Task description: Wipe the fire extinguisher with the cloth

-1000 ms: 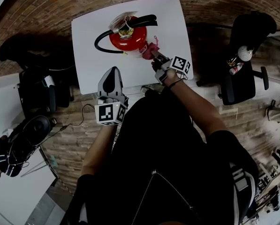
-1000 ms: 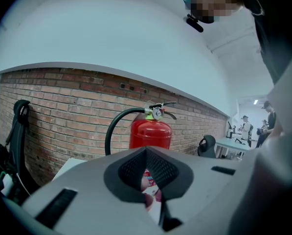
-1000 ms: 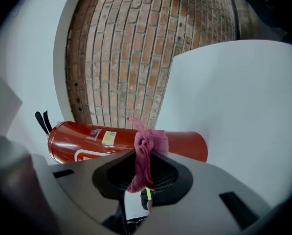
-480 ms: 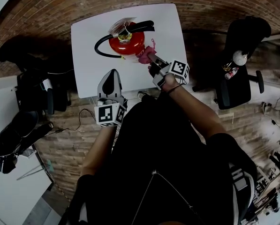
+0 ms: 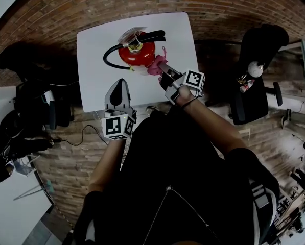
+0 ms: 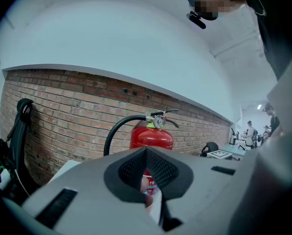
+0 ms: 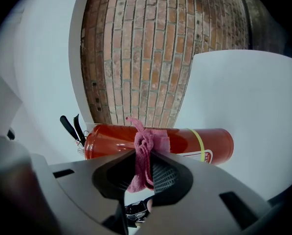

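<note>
Cloth (image 7: 146,150) is what my right tool (image 7: 145,164) has clamped between its jaws: a pink wad bunched in the pads, with a twisted end poking out past the tips. Directly ahead of that tool is the fire extinguisher (image 7: 187,140), and the wad presses against its red cylinder. This tool's own camera is rolled over, so there the cylinder runs crosswise in front of the jaws, with the black handles off to their left.

From the head view, the right tool (image 5: 162,66) reaches in over the white surface (image 5: 93,83), and the cloth (image 5: 155,68) lies between its tips and the side of the fire extinguisher (image 5: 137,54). The black hose (image 5: 108,54) loops out from the cylinder's far side, away from this tool.

My left tool (image 5: 119,83) hangs over the near edge of the surface with its jaws together and nothing between them. In its own view the left tool (image 6: 146,152) points at the fire extinguisher (image 6: 150,137), which stands upright ahead of it, apart from the tips.
</note>
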The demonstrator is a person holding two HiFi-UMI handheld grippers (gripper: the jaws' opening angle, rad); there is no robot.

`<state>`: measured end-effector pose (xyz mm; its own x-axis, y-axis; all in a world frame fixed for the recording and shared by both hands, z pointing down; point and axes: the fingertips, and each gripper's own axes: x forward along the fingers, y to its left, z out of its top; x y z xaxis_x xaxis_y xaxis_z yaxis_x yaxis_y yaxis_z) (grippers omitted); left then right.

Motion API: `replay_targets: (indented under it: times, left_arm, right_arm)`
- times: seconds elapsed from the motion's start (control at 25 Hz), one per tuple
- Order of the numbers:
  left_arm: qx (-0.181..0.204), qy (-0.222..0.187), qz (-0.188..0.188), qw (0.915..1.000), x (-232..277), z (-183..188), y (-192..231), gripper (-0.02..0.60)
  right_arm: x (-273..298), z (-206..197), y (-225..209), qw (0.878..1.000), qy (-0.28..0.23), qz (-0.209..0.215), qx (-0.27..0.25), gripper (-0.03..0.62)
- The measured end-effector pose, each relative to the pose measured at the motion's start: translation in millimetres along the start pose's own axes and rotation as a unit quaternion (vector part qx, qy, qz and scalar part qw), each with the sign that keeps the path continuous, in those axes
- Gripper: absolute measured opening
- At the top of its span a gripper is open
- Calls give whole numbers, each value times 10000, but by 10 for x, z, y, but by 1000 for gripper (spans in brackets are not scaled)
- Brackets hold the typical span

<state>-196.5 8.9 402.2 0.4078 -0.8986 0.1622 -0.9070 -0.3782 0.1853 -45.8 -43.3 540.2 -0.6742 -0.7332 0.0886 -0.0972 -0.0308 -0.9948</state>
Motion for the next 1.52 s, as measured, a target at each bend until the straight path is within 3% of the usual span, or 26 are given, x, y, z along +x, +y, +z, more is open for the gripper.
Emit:
replay_targets:
  times: [0.92, 1.12, 1.28, 1.36, 1.4, 1.44, 1.52]
  left_arm:
    - [-76, -217, 28, 9997, -10, 83, -43, 8]
    - [-130, -218, 98, 9996, -56, 71, -29, 6]
    - [-156, -270, 205, 9993, -113, 80, -14, 8]
    - [-171, -299, 256, 9991, -135, 81, 12, 8]
    - [-181, -318, 294, 9989, -147, 82, 28, 8]
    - [-196, -338, 344, 9986, -162, 83, 45, 8]
    - [-233, -379, 460, 9979, -198, 86, 80, 8]
  right_arm:
    - [-172, -27, 1278, 9937, -142, 1109, 76, 86]
    - [-239, -58, 1564, 9911, -77, 1320, -173, 86]
    - [-376, -167, 1788, 9853, 196, 1274, -1122, 86]
    - [-406, -345, 1852, 9700, 725, 1165, -2009, 86]
    - [-409, -455, 1843, 9542, 1075, 1043, -2590, 86]
    - [-406, -563, 1794, 9314, 1447, 859, -3227, 86]
    - [-384, -756, 1601, 8661, 2169, 391, -4486, 86]
